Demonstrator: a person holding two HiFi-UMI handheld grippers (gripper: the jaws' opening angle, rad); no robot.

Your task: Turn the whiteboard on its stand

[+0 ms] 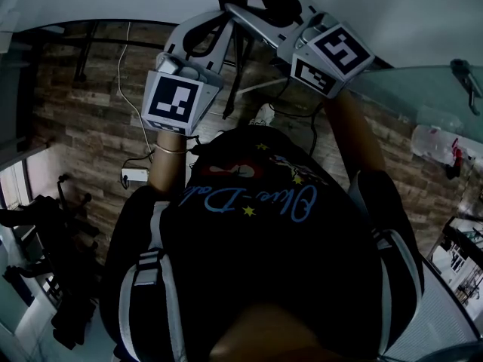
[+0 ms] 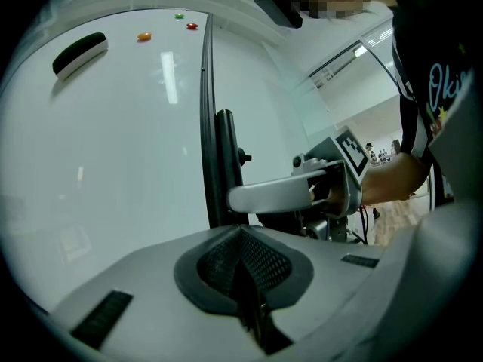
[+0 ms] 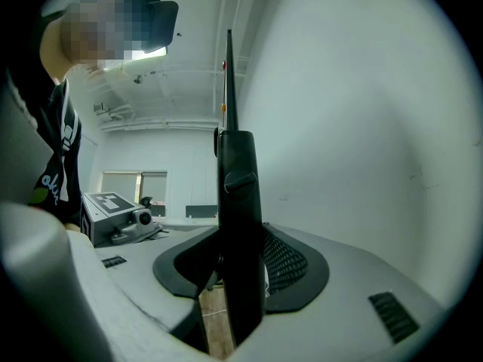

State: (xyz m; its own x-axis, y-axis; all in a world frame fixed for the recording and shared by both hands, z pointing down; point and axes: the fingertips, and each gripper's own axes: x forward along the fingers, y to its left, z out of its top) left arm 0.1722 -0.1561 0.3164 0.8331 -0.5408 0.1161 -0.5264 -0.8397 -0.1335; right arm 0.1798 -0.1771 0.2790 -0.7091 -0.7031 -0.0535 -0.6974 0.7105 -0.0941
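The whiteboard (image 3: 362, 127) stands upright. The black bar (image 3: 240, 194) at its edge is squeezed tight between the two jaws of the right gripper (image 3: 240, 266). The board's white face fills the space to the right of that bar.

The left gripper (image 2: 245, 274) is pinched closed with nothing in it. It is near the right gripper and points at the same black bar.

In the left gripper view, a black eraser (image 2: 79, 55) sticks to the white face, high up. An orange magnet (image 2: 143, 37), a green magnet (image 2: 179, 16) and a red magnet (image 2: 192, 26) sit in a loose row beside it.

In the head view, both grippers are held up in front of a person in a dark shirt (image 1: 256, 225). A brown floor (image 1: 83, 119) lies below them.
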